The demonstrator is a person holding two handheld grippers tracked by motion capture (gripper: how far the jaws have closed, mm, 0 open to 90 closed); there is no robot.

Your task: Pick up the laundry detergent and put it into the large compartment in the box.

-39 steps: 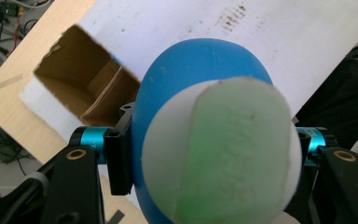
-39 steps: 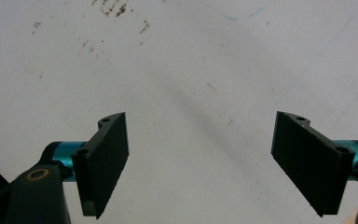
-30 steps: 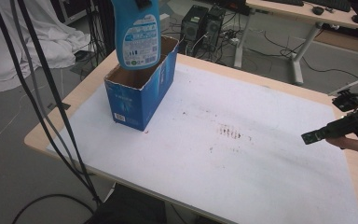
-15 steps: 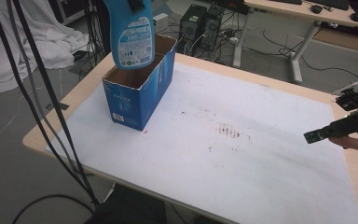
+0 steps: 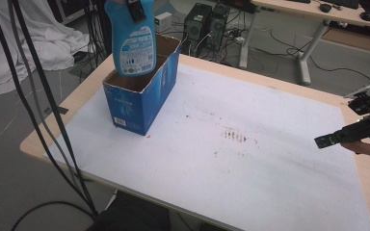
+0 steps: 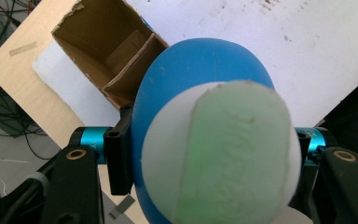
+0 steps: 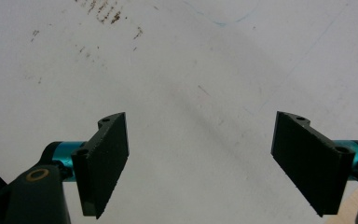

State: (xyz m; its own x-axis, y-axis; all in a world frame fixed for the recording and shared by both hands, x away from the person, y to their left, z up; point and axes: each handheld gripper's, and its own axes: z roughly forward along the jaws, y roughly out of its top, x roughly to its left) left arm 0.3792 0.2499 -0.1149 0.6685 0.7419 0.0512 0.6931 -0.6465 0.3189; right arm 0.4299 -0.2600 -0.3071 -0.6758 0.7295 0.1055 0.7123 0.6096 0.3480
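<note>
Blue bottle (image 5: 134,41), upright, clamped in my left gripper (image 6: 205,154) above the open blue cardboard box (image 5: 142,101) on the desk (image 5: 270,159). My right gripper (image 7: 200,163) hangs with jaws apart, holding nothing, over the desk's right edge.

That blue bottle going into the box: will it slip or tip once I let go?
The blue bottle looks like smooth rigid plastic, so it could slide in the left gripper, which is clamped near its cap. It is tall and narrow, so it will probably lean against a wall of the cardboard box rather than stand.

A lab or office — computer towers (image 5: 207,24), desks (image 5: 313,9), cables.
</note>
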